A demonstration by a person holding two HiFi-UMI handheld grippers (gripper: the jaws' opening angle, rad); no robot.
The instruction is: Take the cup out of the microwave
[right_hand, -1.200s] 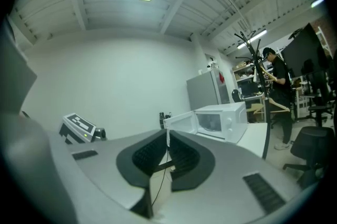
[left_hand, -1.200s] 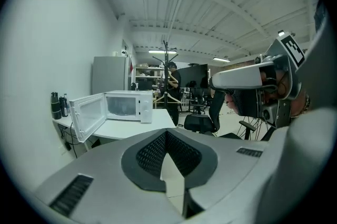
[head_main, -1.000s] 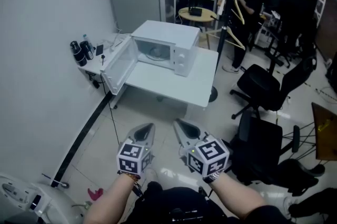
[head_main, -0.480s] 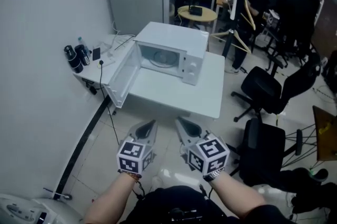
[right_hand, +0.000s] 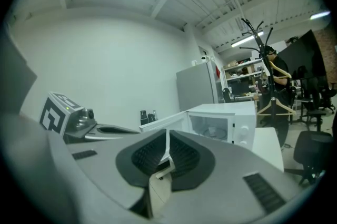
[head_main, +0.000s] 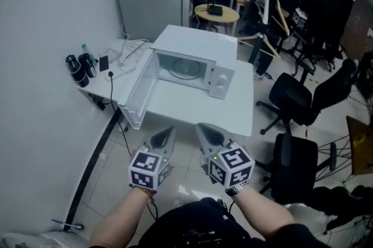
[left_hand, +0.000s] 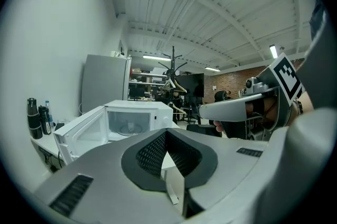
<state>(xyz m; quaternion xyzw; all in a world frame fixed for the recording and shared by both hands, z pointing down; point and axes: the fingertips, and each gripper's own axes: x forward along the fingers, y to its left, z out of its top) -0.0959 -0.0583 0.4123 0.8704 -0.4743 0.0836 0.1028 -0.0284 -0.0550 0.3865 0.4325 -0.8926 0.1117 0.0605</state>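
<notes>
Looming nearer than before: microwave [head_main: 198,43], perhaps cup [right_hand: 212,131] inside.

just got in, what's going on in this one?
A person holds a gripper in each hand. The left gripper and right gripper are both shut and empty, held out in front, short of the table. On it the white microwave stands with its door swung open, and what looks like the cup sits inside. Neither gripper has reached it yet.

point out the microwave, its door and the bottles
microwave [head_main: 198,43], head view, on its top
door [head_main: 139,89], head view, on its inner face
bottles [head_main: 76,69], head view, on the left bottle's body
</notes>
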